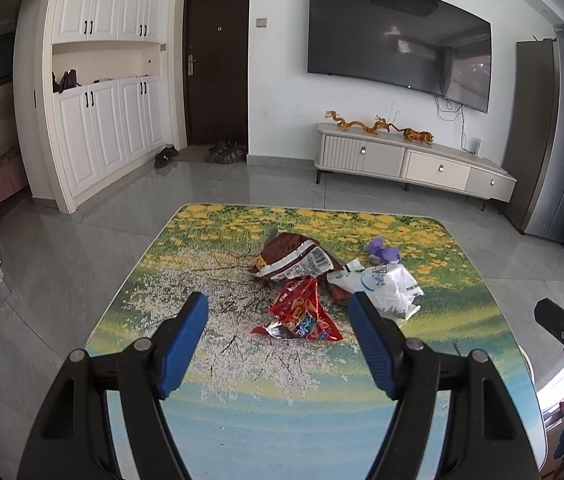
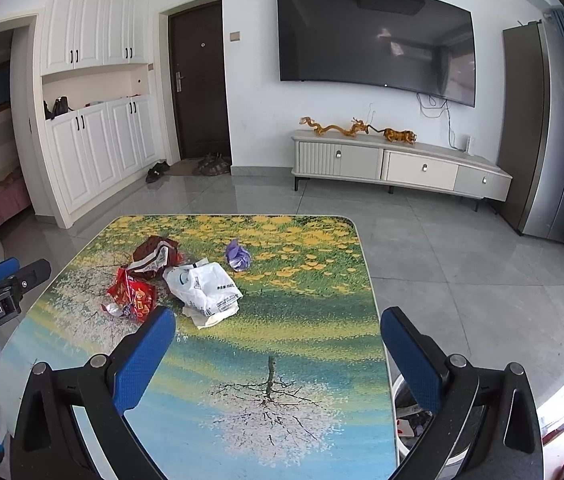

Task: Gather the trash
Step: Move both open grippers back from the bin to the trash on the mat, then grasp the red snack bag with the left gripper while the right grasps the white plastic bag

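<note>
Left wrist view has the left gripper [image 1: 278,312] fingers spread wide and empty, lined up on the red snack wrapper [image 1: 302,314] mid-counter [image 1: 162,288], right gripper [image 2: 278,328] also wide, clear of the pile.

The desk [image 1: 202,380] is showing a painted print of yellow flowers, green grass, blue water and a white-blossomed tree; the snack wrapper [image 1: 302,314] is showing red with orange; the torn packet [image 1: 294,258] maroon and white; the plastic bag [image 1: 386,286] white with blue print; the crumpled wrapper [image 1: 382,250] purple.
</note>
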### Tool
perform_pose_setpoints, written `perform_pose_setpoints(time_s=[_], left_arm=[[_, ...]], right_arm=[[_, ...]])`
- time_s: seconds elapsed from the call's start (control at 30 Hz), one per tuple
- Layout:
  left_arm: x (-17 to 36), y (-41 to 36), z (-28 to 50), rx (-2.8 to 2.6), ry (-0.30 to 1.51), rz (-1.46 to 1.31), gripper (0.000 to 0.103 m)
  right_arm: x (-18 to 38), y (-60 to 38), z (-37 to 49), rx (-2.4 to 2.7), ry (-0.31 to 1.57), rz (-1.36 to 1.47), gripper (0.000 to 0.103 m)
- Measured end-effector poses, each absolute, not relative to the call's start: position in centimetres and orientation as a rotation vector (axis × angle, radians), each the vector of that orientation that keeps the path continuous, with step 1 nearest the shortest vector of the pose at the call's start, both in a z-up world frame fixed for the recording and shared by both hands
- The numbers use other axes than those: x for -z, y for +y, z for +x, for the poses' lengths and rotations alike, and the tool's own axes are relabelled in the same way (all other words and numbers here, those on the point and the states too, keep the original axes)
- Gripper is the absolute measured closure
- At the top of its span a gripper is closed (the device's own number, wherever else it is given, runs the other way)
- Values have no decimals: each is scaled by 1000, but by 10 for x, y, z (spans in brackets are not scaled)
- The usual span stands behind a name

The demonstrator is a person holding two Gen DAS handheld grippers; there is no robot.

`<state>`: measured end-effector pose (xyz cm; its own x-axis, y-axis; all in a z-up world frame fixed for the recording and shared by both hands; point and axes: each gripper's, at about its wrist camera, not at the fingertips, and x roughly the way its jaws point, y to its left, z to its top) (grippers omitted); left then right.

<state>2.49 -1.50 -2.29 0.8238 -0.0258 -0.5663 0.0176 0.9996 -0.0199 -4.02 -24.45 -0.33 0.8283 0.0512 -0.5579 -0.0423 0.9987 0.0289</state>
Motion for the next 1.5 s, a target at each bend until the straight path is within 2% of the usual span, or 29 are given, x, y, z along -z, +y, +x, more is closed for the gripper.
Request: perform_pose_setpoints(time_s=[0.37,0.7,1.13,1.2,1.3,1.37,1.4,1.43,1.47,1.5], left_arm=[[49,-8,49,21,673,-25,32],[79,37,71,89,718,-120,32],[96,-17,130,242,744,3,32],[103,-18,139,237,758,7,32],[113,-13,148,240,783,-19,32],[118,-8,151,242,795,-39,32],[119,-6,152,240,798,-44,33],[121,-5,153,242,800,-47,36],[122,-4,154,246,803,-50,44],[123,-4,154,253,809,-53,51]], right_arm=[[28,-241,-16,-78,666,13,0],[52,-239,13,-146,724,17,0],[65,-212,71,-290,740,14,0],[67,-205,80,-320,737,3,3],[73,-192,92,-366,751,-13,17],[78,-184,99,-395,769,-17,35],[81,-181,102,-405,776,-18,40],[84,-178,104,-415,786,-19,49],[87,-175,106,-425,795,-19,56],[90,-173,108,-435,801,-21,58]])
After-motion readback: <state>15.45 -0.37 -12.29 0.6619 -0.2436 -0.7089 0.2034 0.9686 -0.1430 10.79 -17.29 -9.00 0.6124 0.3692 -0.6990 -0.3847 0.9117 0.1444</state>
